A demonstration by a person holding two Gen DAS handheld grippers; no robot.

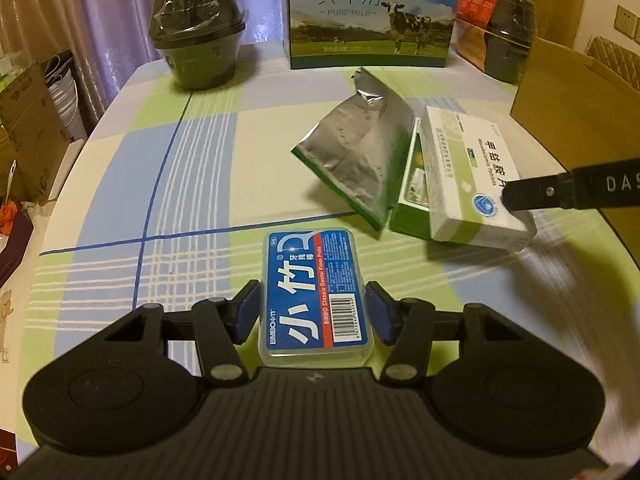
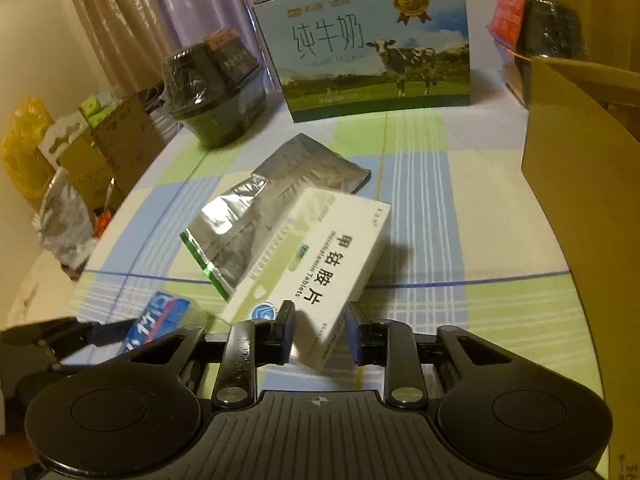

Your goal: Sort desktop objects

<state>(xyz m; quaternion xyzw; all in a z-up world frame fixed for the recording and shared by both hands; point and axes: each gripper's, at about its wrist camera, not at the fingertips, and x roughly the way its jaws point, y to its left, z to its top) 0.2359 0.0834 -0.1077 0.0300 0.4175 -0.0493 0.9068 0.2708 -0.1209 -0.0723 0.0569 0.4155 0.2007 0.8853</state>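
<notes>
Jaws: left gripper (image 1: 313, 312) clamps floss case (image 1: 316, 292); right gripper (image 2: 318, 334) clamps tablet box (image 2: 316, 264), near end blurred.

table: checked cloth (image 1: 200, 168) | back: purple and beige curtains (image 1: 100, 8) | right wall: socket (image 1: 626, 20) | left: stacked cardboard boxes (image 1: 28, 128) | light: dim, warm
</notes>
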